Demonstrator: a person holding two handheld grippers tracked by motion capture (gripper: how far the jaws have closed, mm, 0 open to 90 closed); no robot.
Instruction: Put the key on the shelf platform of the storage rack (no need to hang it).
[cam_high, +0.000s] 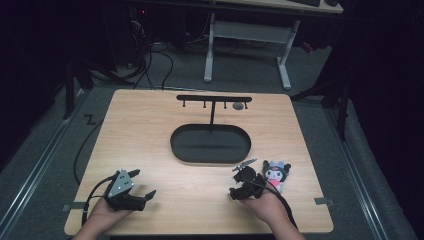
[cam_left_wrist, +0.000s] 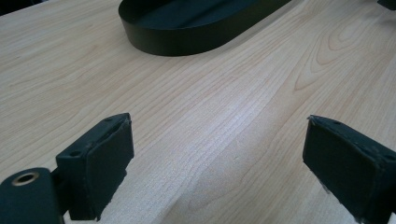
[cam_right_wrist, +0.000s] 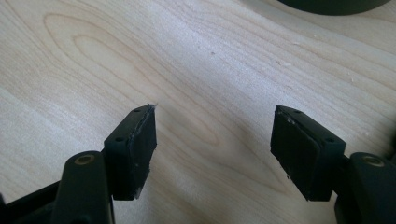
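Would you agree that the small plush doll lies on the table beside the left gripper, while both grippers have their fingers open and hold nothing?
Not quite: the plush doll lies on the table beside the right gripper, not the left gripper, as the high view shows. The rest holds: both grippers have their fingers open and hold nothing, with bare wood between them in each gripper view.

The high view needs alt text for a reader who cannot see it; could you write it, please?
A person's hands rest two open grippers, left gripper and right gripper, on a wooden table. A small plush toy lies beside the right one, before a black oval tray with a hook rack.
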